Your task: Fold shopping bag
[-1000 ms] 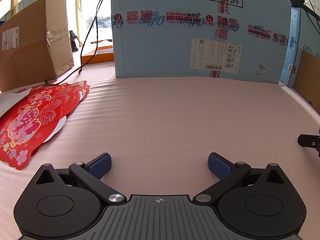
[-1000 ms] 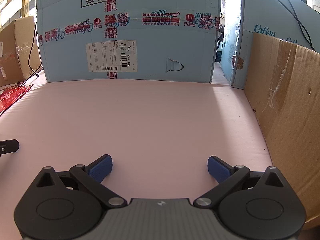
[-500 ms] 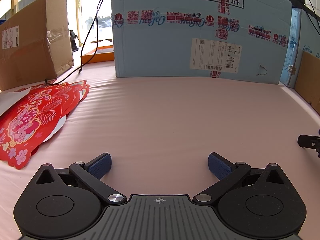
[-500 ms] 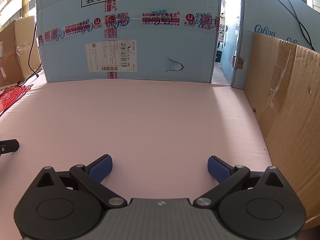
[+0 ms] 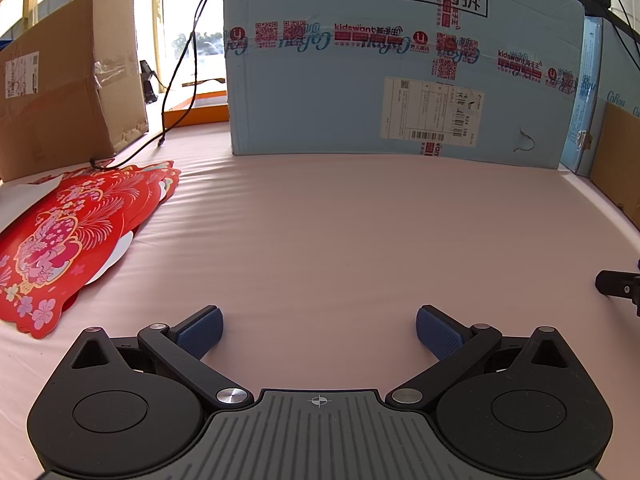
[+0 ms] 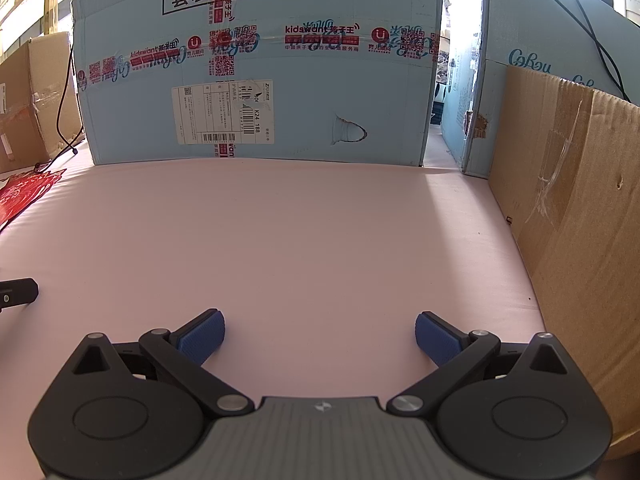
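A wide stretch of pale pink cloth-covered table lies bare in front of me, hemmed at the far edge by a large light-blue printed cardboard box standing upright with a white shipping label on its face. On my left a brown taped cardboard box closes that side, and a thin black cable runs down from above onto the table beside it. On my right a plain brown corrugated cardboard sheet stands along the table's edge, with a narrow gap between it and the blue box, so the open room is the middle of the table. My left gripper hovers low over the pink surface with its jaws spread wide, its blue ribbed pads holding nothing and well apart. My right gripper is the same, jaws wide and empty over bare cloth. The red flat shopping bag with pink flower print lies at the table's left side, near the brown box and well apart from both grippers; its left part runs out of view, and it seems to be several layers with something white beneath, though I cannot tell how many. From the right wrist view only a red corner shows.
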### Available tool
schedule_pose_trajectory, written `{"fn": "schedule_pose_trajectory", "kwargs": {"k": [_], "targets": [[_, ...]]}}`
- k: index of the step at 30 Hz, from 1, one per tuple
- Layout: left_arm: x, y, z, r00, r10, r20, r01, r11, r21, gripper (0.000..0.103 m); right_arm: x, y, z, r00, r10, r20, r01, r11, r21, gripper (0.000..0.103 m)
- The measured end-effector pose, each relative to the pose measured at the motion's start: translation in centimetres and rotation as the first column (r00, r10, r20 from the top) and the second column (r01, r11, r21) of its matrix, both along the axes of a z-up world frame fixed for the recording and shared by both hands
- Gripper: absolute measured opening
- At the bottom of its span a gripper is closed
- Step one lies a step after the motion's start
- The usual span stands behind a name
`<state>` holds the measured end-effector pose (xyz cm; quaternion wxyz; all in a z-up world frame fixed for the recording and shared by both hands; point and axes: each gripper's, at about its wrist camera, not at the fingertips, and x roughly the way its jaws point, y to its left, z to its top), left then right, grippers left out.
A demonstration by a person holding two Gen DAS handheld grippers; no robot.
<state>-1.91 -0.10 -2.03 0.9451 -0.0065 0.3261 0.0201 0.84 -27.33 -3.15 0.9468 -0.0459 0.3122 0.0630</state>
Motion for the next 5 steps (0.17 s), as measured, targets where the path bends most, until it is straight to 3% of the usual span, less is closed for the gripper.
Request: {"fn": "schedule_pose_trajectory", "kwargs": {"k": [5], "targets": [[0.0,0.03,0.0,1.0,0.0,0.0,0.0,1.0,0.001,0.103,0.0,0.0,0.0,1.0,0.0,0.0,0.0,1.0,0.0,0.103]]}}
